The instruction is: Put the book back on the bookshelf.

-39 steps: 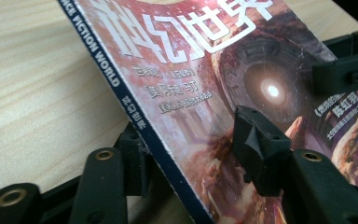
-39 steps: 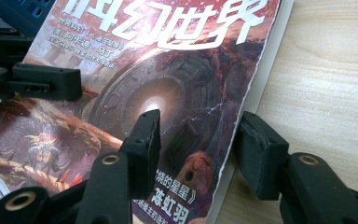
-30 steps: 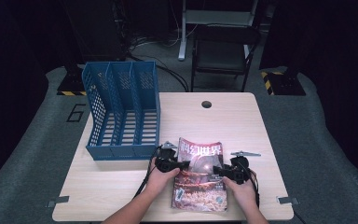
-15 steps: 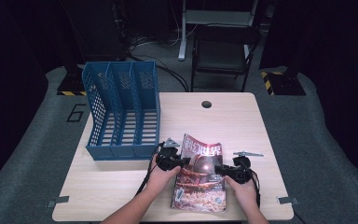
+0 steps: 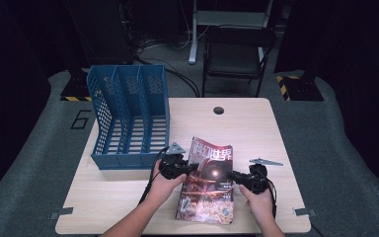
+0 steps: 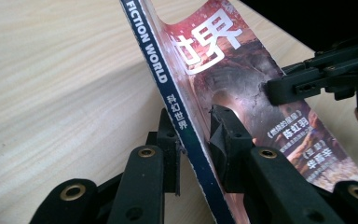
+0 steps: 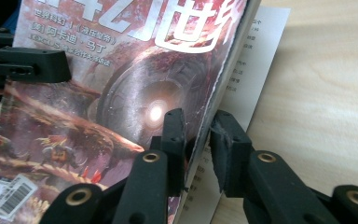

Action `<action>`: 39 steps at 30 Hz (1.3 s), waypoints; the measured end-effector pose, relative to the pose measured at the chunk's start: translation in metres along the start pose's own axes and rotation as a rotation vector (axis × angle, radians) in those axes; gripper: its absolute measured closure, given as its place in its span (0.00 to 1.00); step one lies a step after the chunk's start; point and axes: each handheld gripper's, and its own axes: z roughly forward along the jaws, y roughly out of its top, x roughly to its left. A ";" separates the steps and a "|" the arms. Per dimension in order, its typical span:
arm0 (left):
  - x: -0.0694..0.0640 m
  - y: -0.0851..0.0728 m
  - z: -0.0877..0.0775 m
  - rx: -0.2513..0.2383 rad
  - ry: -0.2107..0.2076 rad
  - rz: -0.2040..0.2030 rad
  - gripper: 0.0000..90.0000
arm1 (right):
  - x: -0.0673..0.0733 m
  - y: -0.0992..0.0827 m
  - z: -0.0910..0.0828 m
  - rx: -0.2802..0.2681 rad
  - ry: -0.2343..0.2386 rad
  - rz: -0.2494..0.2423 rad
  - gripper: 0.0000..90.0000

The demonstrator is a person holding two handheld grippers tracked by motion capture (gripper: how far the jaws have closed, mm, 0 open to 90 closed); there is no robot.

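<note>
- Magazine [image 5: 208, 185]: near table [image 5: 128, 197] edge, spine side raised, right of blue file rack [image 5: 128, 121].
- Left gripper [image 6: 193, 140]: jaws just closing, clamped on spine.
- Right gripper [image 7: 196, 140]: jaws just closing, pinching opposite page edge.

Tabletop [image 5: 256, 123]: pale wood, round cable hole [image 5: 219, 109] near far edge | Rack [image 5: 128, 118]: blue, three slots, stands at left rear | Magazine [image 5: 208, 190]: near edge resting at front centre, left side lifted off the wood
</note>
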 end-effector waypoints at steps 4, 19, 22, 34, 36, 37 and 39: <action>0.001 0.005 -0.013 -0.004 -0.015 0.040 0.83 | 0.008 0.004 -0.009 -0.045 0.028 -0.038 0.88; -0.002 0.025 -0.051 -0.057 -0.034 0.113 0.88 | 0.052 0.019 -0.042 -0.230 -0.018 -0.280 0.96; -0.002 0.026 -0.058 -0.084 -0.046 0.119 0.90 | 0.057 0.021 -0.049 -0.275 -0.036 -0.327 0.96; -0.007 0.011 -0.071 -0.162 -0.044 0.166 0.92 | 0.062 0.020 -0.047 -0.297 -0.023 -0.365 0.96; -0.009 0.010 -0.073 -0.167 -0.050 0.177 0.92 | 0.060 0.018 -0.048 -0.299 -0.014 -0.347 0.94; -0.011 0.009 -0.074 -0.168 -0.056 0.176 0.92 | 0.059 0.018 -0.048 -0.304 -0.011 -0.339 0.93; -0.012 0.007 -0.075 -0.172 -0.061 0.179 0.92 | 0.057 0.017 -0.049 -0.304 -0.005 -0.323 0.86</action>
